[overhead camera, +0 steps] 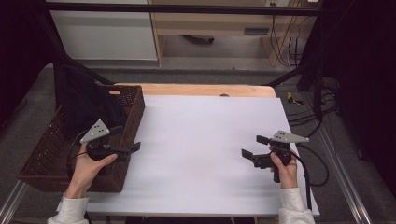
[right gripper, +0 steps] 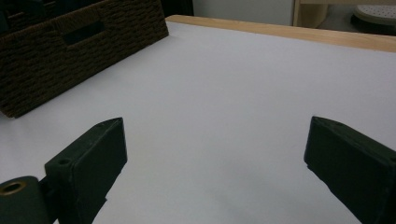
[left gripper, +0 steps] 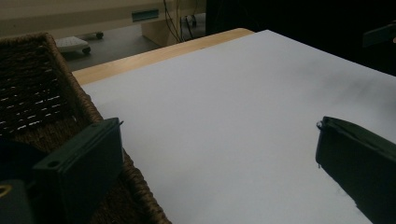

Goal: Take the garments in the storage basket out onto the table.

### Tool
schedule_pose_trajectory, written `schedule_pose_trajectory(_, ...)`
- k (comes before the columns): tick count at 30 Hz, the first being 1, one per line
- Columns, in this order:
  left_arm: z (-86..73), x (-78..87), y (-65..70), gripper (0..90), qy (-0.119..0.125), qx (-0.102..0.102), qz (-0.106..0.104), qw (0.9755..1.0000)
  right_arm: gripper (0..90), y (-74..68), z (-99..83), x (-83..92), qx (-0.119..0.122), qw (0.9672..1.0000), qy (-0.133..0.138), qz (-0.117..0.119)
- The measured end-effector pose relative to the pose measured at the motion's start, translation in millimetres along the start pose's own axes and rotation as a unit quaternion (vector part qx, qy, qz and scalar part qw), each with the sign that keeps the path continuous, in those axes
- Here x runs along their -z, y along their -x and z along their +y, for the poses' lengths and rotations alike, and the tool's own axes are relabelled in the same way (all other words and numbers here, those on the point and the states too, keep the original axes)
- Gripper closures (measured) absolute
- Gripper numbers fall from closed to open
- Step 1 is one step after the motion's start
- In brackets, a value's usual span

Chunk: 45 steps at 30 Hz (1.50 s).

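At frame left the basket (overhead camera: 46, 154), long axis toward the top, borders the white table (overhead camera: 205, 140); both grippers (overhead camera: 135, 148) (overhead camera: 254, 145) gape, empty.

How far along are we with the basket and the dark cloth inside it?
Done: nothing visible; the dark cloth lies in the wicker basket, and the white sheet is bare. In hand: nothing; the left gripper hangs open at the basket's near end, the right gripper open over the sheet. Left: seemingly everything.
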<state>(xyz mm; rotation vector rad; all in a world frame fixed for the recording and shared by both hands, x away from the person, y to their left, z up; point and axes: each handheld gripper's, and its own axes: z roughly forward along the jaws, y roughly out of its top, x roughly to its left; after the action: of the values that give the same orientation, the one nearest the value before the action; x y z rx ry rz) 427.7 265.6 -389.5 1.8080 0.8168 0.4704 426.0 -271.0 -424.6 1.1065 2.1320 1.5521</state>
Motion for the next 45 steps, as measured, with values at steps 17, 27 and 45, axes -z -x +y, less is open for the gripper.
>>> schedule_pose_trajectory(17, 6.5, 8.8, -8.1, 0.6, 0.004, 0.006, 0.017, 0.9998, 6.1, -0.4, -0.7, -1.7, 0.001, 1.0000, -0.006, -0.007)
schedule_pose_trajectory(27, 6.7, 14.6, -18.1, 0.6, 0.000, 0.013, 0.030, 0.9995, 6.1, -0.7, -1.3, -2.7, 0.001, 0.9999, -0.007, -0.010)
schedule_pose_trajectory(45, 12.7, 24.3, -40.3, 0.7, -0.042, 0.012, 0.079, 0.9959, 6.1, 0.3, -0.8, -1.1, 0.000, 0.9999, -0.007, -0.012)
